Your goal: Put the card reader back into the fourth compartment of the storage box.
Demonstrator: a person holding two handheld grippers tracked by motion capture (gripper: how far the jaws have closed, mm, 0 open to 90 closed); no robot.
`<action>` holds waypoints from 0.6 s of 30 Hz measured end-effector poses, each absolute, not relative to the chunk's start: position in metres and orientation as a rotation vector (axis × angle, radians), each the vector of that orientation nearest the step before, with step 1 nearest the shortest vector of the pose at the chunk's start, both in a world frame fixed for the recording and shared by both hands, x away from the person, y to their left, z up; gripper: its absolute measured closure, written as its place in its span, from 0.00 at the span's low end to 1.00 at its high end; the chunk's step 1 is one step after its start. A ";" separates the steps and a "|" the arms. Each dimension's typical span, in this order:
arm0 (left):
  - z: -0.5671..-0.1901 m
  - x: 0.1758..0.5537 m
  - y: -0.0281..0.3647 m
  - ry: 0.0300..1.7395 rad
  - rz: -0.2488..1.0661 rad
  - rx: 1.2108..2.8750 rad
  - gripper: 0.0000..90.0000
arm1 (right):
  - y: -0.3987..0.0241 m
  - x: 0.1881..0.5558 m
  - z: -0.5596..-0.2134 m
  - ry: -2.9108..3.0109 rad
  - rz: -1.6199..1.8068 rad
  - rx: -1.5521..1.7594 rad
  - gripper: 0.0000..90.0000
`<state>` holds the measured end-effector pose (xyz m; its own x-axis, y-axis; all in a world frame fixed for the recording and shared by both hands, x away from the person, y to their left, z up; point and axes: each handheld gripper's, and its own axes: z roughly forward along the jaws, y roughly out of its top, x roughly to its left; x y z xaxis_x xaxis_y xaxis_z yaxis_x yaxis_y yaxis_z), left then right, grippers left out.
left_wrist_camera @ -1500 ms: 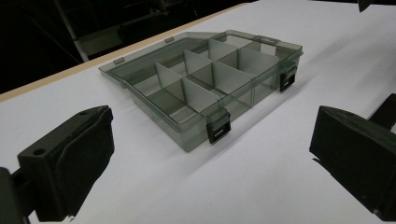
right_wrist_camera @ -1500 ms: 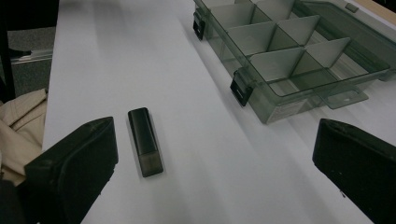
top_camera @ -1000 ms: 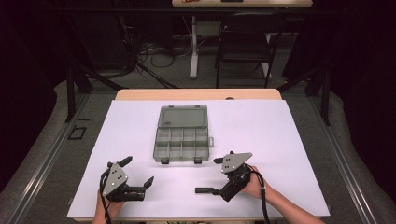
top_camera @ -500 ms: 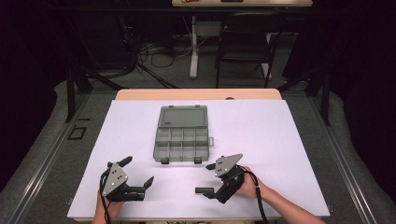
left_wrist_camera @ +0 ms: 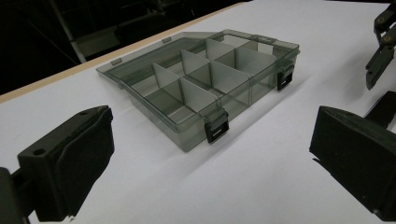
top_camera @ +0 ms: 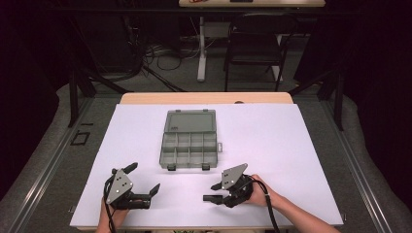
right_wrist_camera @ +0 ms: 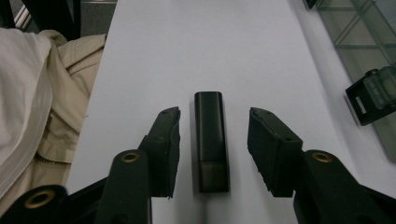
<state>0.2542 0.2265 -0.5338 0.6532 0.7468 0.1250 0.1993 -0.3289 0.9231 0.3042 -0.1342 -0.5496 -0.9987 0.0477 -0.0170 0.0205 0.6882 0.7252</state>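
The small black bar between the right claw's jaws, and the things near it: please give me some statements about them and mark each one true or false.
1. The small black bar lies flat on the white table cover, between the jaws of the right claw. True.
2. The right claw's pads already press on the bar. False: the jaws have just been closing, but a gap shows on each side of it.
3. The organizer box is open, its lid laid back. True.
4. The box's compartments hold screws. False: they look empty.
5. The left claw holds the box's latch. False: it is open, apart from the box, with nothing between its jaws.
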 end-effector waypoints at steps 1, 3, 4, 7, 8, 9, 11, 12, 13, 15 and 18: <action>-0.534 0.254 0.227 0.751 0.678 1.862 0.00 | -0.134 0.304 -0.550 2.858 1.216 0.050 0.64; -0.534 0.254 0.227 0.751 0.678 1.863 0.00 | -0.133 0.303 -0.552 2.859 1.210 0.044 0.67; -0.534 0.254 0.227 0.751 0.677 1.862 0.00 | -0.133 0.303 -0.553 2.860 1.200 0.041 0.69; -0.534 0.254 0.227 0.750 0.676 1.864 0.00 | -0.132 0.303 -0.554 2.858 1.195 0.035 0.72; -0.534 0.254 0.226 0.751 0.677 1.864 0.00 | -0.132 0.302 -0.555 2.857 1.189 0.042 0.72; -0.534 0.254 0.226 0.750 0.676 1.864 0.00 | -0.132 0.302 -0.555 2.857 1.186 0.039 0.73; -0.534 0.254 0.226 0.751 0.675 1.864 0.00 | -0.132 0.302 -0.556 2.852 1.184 0.019 0.74; -0.534 0.254 0.226 0.751 0.675 1.863 0.00 | -0.132 0.302 -0.556 2.855 1.186 0.022 0.74; -0.534 0.255 0.226 0.750 0.674 1.864 0.00 | -0.132 0.302 -0.556 2.857 1.177 0.008 0.75; -0.534 0.255 0.226 0.751 0.671 1.864 0.00 | -0.131 0.301 -0.557 2.855 1.176 0.014 0.76; -0.535 0.255 0.226 0.747 0.669 1.866 0.00 | -0.131 0.301 -0.558 2.854 1.172 0.012 0.77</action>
<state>0.2554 0.2261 -0.5346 0.6592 0.7420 0.1221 0.2025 -0.3315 0.9215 0.3013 -0.1315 -0.5578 -0.9984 0.0284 -0.0491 -0.0143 0.7115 0.7025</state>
